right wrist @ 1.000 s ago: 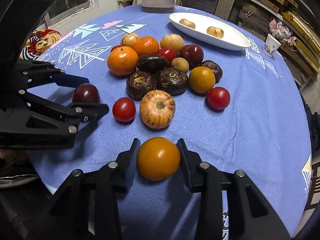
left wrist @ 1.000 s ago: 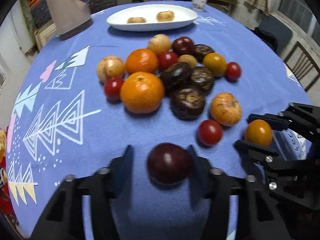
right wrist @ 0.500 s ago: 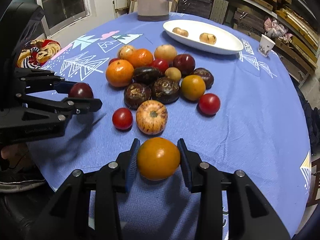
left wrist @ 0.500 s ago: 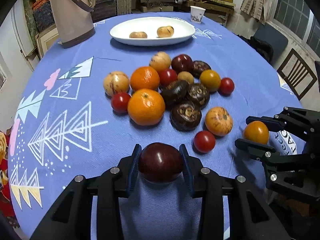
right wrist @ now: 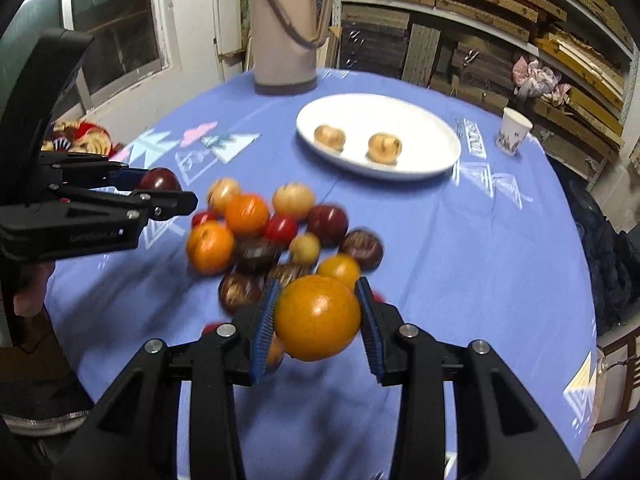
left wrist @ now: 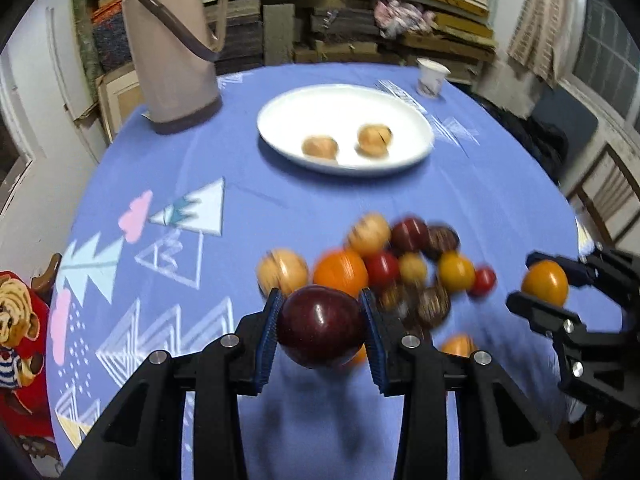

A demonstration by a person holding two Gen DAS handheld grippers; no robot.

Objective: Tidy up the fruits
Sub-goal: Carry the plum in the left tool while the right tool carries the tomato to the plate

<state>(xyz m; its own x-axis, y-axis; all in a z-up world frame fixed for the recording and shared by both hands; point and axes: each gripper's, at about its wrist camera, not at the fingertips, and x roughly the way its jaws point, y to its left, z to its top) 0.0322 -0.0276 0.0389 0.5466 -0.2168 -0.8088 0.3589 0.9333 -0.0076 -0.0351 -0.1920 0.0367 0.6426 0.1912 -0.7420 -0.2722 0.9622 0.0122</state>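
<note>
Your worktop (left wrist: 500, 216) is round and covered with a blue cloth printed with white triangles and pink clouds. At the far side a white oval plate (left wrist: 344, 104) carries two pale brown fruits (left wrist: 320, 147), with a beige thermos jug (left wrist: 172, 48) to its left and a small paper cup (left wrist: 431, 77) to its right. Beyond the worktop, shelves hold stacked boards and boxes; a window shows at the left in the right wrist view.

Your left tongs (left wrist: 322, 326) are clamped on a dark red plum (left wrist: 322, 326), held above the cloth. Your right tongs (right wrist: 317, 318) grip a yellow-orange fruit (right wrist: 317, 318), also raised off the cloth. The loose pile of fruits (right wrist: 276, 232) lies mid-worktop, between you and the plate.

The pile is blurred by motion, so you can tell oranges, red ones and dark brown ones only by colour. Each held fruit hides part of the pile behind it, and an orange shape peeks out under each. A chair at the right edge is cut off.
</note>
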